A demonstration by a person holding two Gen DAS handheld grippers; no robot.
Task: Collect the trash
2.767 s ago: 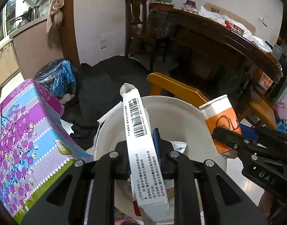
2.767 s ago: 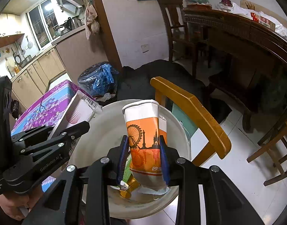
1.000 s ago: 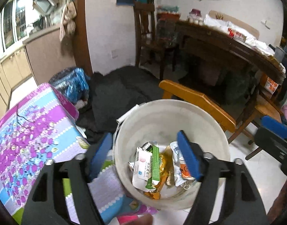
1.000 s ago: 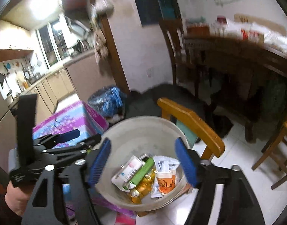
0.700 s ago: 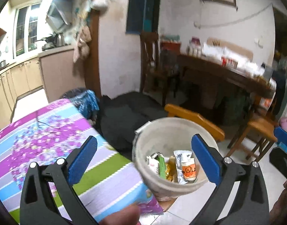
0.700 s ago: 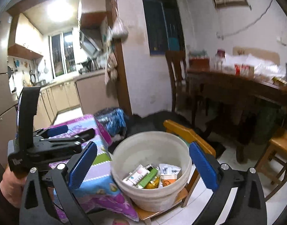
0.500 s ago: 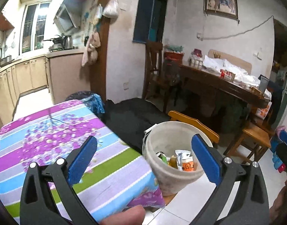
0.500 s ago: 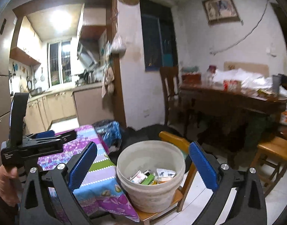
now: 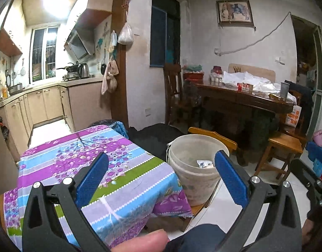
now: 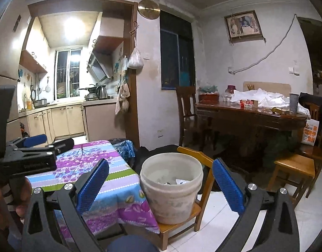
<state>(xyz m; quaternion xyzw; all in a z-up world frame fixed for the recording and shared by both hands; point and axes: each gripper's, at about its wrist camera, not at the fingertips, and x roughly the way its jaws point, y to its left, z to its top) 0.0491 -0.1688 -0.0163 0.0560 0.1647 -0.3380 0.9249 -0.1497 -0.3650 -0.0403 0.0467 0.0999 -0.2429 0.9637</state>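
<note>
A cream plastic bucket [image 9: 194, 187] stands on a small wooden chair [image 10: 177, 222] beside the table; it also shows in the right wrist view [image 10: 171, 197]. Bits of trash [image 9: 204, 163] show just over its rim. My left gripper [image 9: 161, 174] is open and empty, held back from and above the bucket and table. My right gripper [image 10: 161, 180] is open and empty, also well back from the bucket. The left gripper shows at the left of the right wrist view [image 10: 32, 151].
A table with a purple, blue and green flowered cloth [image 9: 87, 168] stands left of the bucket. A dark wooden dining table [image 10: 251, 113] with clutter and chairs stands at the back right. A wooden stool [image 10: 293, 168] is on the right. Kitchen cabinets [image 9: 45, 105] are far left.
Both grippers let go of the box and the orange cup, which now lie in the bucket, opened wide, and drew back and up away from the bucket.
</note>
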